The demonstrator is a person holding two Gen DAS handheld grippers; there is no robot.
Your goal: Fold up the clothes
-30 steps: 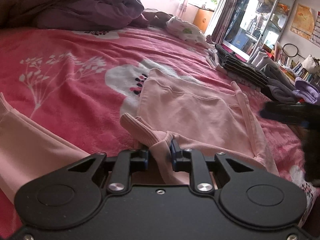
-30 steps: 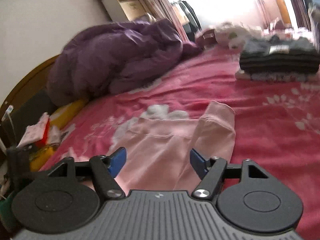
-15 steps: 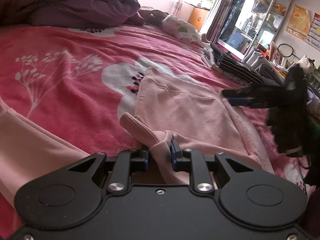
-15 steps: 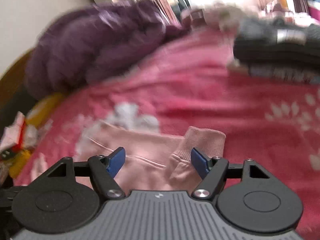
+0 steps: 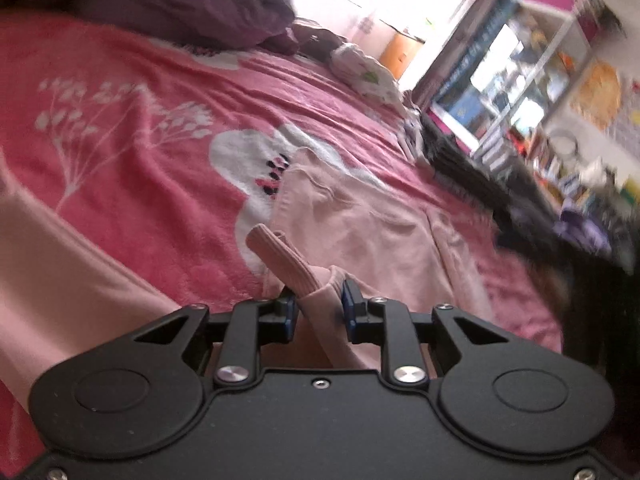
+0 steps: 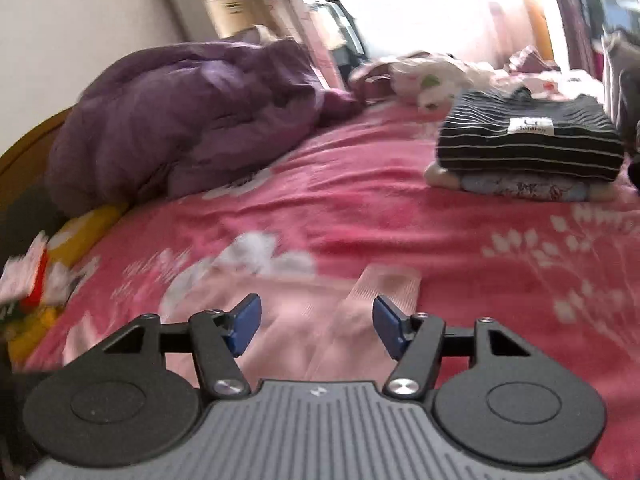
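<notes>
Left gripper [image 5: 318, 306] is clamped on a bunched fold of the pink garment [image 5: 372, 232], ribbed cuff [image 5: 280, 256] sticking up and out past the blue pads, and those jaws are just easing apart with the cloth between them. The rest of the garment lies spread flat on the pink floral blanket [image 5: 132, 160], in the middle of the bed, its far edge over a white flower print.

Only the left wrist view gives the room's right side: a glass-fronted cabinet [image 5: 516, 72] and a blurred dark shape at the right edge, too smeared to name. A second stretch of pink cloth runs along the lower left there.

Over to the right wrist view: right gripper [image 6: 316, 324] has its blue pads wide apart and closing, hovering over the same pink garment [image 6: 280, 320], with a second ribbed cuff [image 6: 390, 284] lying between and just beyond the tips; the pads are not pressing on it. The fabric here is motion-blurred.

This view alone shows the folded pile, a dark striped top [image 6: 528, 136] on a pale printed piece, well apart at the far right. The purple duvet [image 6: 180, 120] is heaped at the head of the bed, a wooden headboard [image 6: 24, 148] and a yellow item [image 6: 84, 228] at the left edge
</notes>
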